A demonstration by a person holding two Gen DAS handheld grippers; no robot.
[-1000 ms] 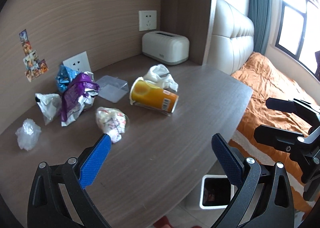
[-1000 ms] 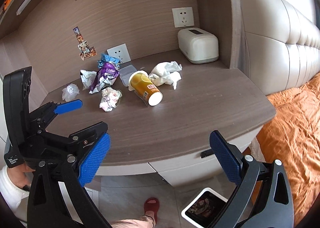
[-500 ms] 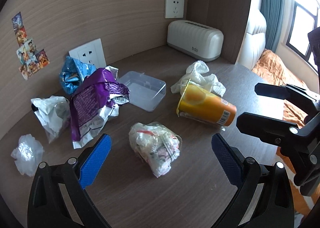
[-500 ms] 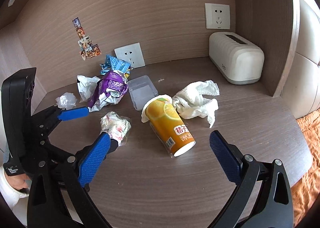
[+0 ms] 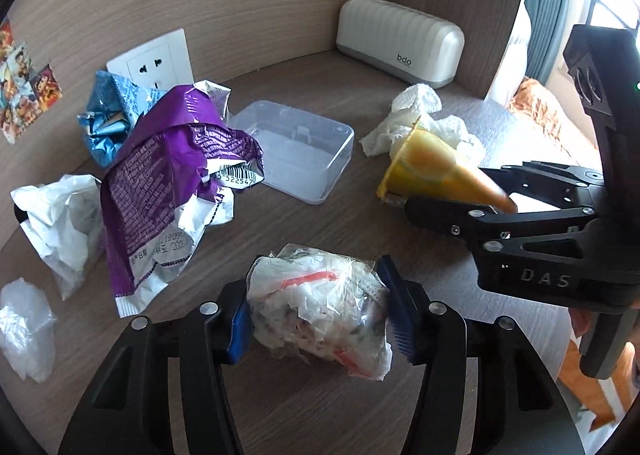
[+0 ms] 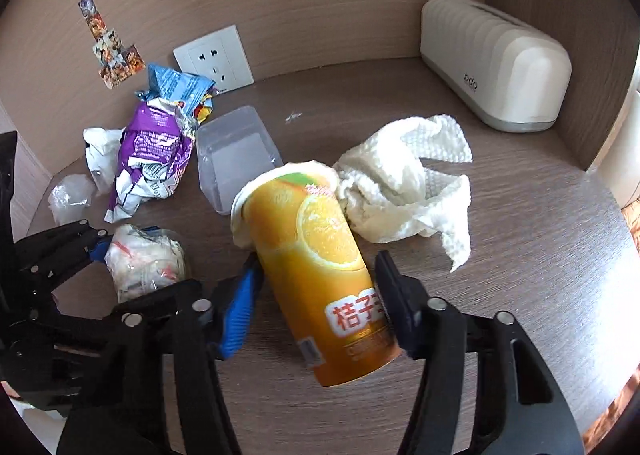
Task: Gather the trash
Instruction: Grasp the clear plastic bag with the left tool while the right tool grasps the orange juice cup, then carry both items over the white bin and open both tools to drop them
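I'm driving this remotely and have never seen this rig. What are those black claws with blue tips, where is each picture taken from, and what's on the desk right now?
They are two handheld grippers, one in each of a person's hands, and each carries a fisheye camera looking along its fingers.

In the left wrist view, the left gripper is closed around a crumpled plastic wad.

In the right wrist view, the right gripper is closed on the lying orange juice cup.

Elsewhere on the wooden desk lie a purple snack bag, a blue wrapper, a clear plastic box, a white paper towel and a white appliance.
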